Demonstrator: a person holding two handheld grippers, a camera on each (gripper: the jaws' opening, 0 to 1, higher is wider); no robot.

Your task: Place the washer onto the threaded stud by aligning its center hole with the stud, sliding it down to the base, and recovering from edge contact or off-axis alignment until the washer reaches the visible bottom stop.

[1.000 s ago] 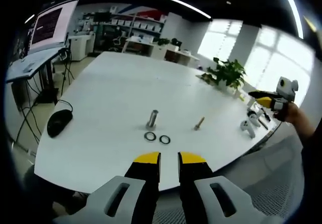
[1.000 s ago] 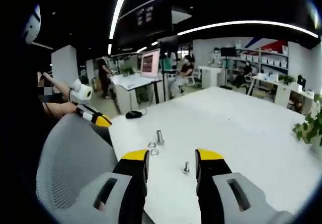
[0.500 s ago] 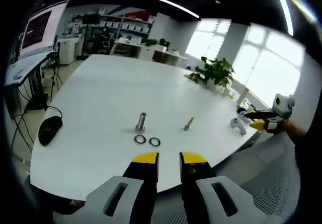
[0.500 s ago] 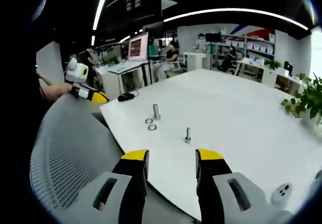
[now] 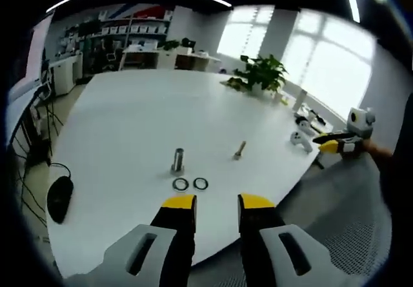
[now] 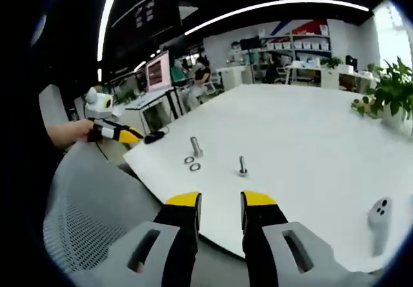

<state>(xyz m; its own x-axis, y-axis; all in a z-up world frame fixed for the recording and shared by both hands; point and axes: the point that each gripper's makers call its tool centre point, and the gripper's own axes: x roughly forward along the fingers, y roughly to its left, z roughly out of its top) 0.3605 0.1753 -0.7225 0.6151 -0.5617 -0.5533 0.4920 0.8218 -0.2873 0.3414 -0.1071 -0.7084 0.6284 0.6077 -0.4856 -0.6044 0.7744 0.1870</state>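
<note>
On the white table [image 5: 129,106] a steel threaded stud [image 5: 177,160] stands upright, with two washers [image 5: 181,184] [image 5: 201,184] lying flat just in front of it. A smaller bolt [image 5: 239,149] stands to its right. My left gripper [image 5: 217,204] hovers off the table's near edge, open, with nothing between its jaws. In the right gripper view the stud [image 6: 195,148], the washers [image 6: 189,160] [image 6: 195,167] and the small bolt [image 6: 242,166] lie ahead on the table [image 6: 310,132]. My right gripper [image 6: 221,200] is open and empty, short of the edge.
A black mouse [image 5: 59,198] lies at the table's left edge. A white controller [image 5: 298,138] [image 6: 379,211] rests near the right side, and a potted plant [image 5: 258,74] stands farther back. A grey mesh chair [image 6: 84,216] sits below the table edge. Desks and shelves fill the background.
Both cameras have swung and pulled back, so the table sits differently in each view. The left jaws have spread a little wider. The right jaws have drawn closer together.
</note>
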